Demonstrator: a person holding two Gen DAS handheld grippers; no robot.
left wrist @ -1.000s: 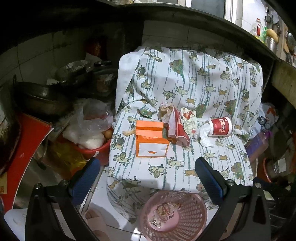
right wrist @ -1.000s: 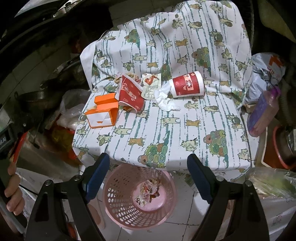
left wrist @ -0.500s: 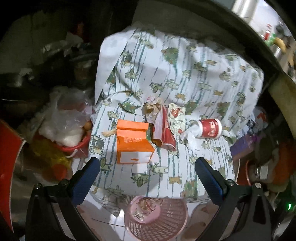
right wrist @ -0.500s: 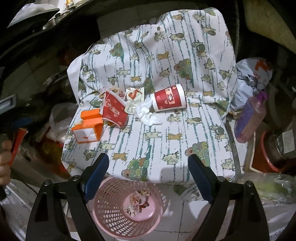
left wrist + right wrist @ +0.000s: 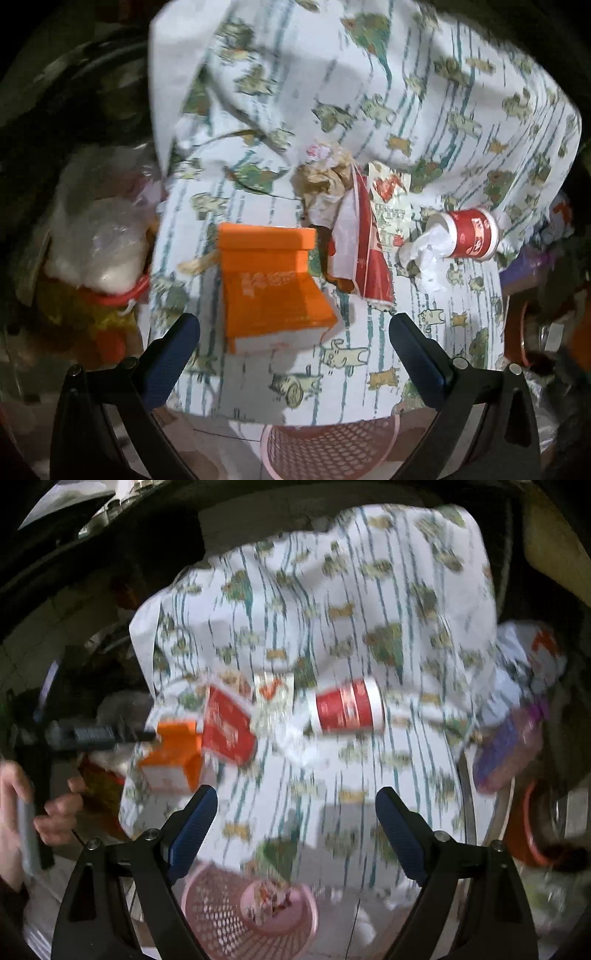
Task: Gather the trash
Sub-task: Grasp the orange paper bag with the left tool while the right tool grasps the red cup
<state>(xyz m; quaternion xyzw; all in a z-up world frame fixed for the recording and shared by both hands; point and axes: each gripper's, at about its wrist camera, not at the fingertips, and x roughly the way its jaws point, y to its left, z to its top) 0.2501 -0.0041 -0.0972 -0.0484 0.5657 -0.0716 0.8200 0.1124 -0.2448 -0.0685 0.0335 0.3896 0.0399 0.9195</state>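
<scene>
Left claw [image 5: 291,334] nearer orange box [image 5: 273,284], lettering unreadable

No print can be read. The orange box [image 5: 273,284], red cup [image 5: 471,238] and red carton [image 5: 369,258] bear pale marks, too blurred to make out.

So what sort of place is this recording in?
Probably a cramped home kitchen or storage corner: a cloth-covered table strewn with fast-food trash such as a paper cup and orange box, and a pink basket on the floor.
</scene>
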